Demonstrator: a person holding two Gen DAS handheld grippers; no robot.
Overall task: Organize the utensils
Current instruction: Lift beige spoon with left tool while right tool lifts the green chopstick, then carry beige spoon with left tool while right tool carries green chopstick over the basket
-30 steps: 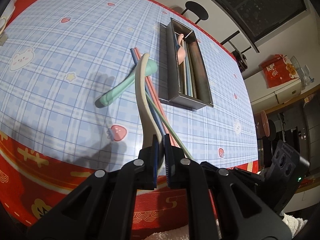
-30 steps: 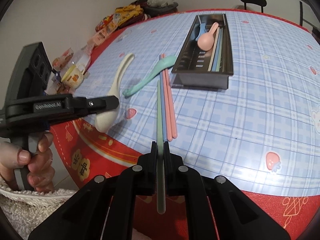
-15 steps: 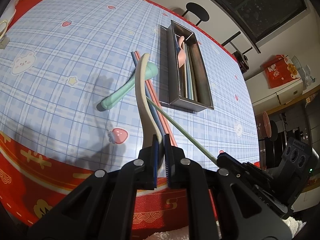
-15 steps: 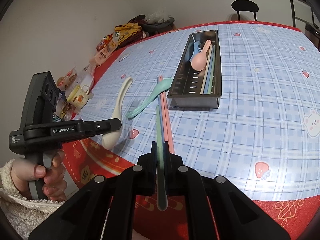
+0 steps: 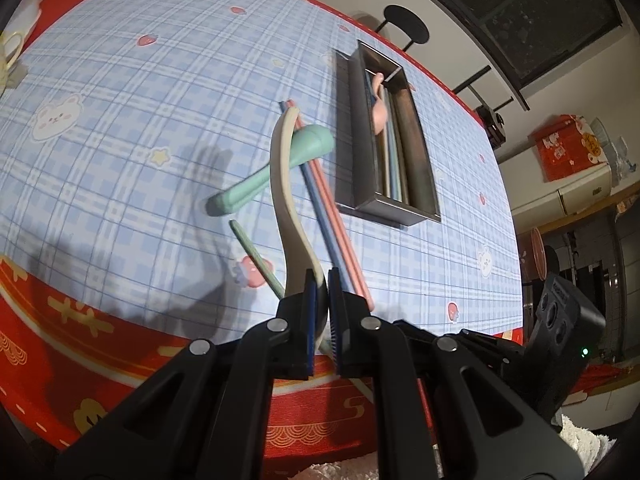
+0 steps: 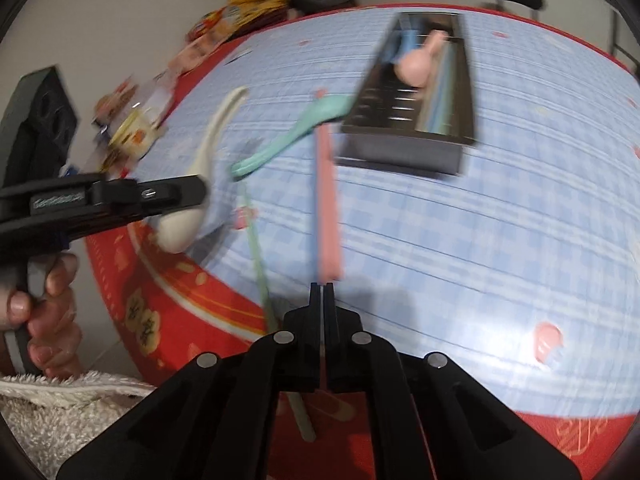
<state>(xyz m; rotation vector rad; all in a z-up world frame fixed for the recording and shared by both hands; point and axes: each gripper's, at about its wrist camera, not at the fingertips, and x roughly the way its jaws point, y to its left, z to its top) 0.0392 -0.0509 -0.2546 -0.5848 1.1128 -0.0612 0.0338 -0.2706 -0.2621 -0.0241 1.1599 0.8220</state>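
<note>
My left gripper (image 5: pixel 320 292) is shut on the bowl of a cream spoon (image 5: pixel 282 184), whose handle points up over the table. In the blurred right wrist view my right gripper (image 6: pixel 322 292) is shut with nothing between its pads. A green chopstick (image 6: pixel 256 252) runs slantwise just left of its fingers, its near end past the table edge. The same chopstick (image 5: pixel 252 252) shows beside the cream spoon. A green spoon (image 5: pixel 272 176), a pink chopstick (image 5: pixel 336 216) and a blue chopstick (image 5: pixel 320 212) lie left of the metal tray (image 5: pixel 400 210). A pink spoon (image 5: pixel 378 112) lies in the tray.
Snack packets (image 6: pixel 248 4) and a mug (image 6: pixel 136 132) crowd the table's far left side. A hand (image 6: pixel 48 304) holds the left gripper (image 6: pixel 196 192) off the red table edge. A black stool (image 5: pixel 404 28) stands beyond the table.
The green chopstick has left the right gripper's jaws, and its far end has swung left, away from the other chopsticks. The right wrist view has blurred with motion. The left gripper keeps the cream spoon.
</note>
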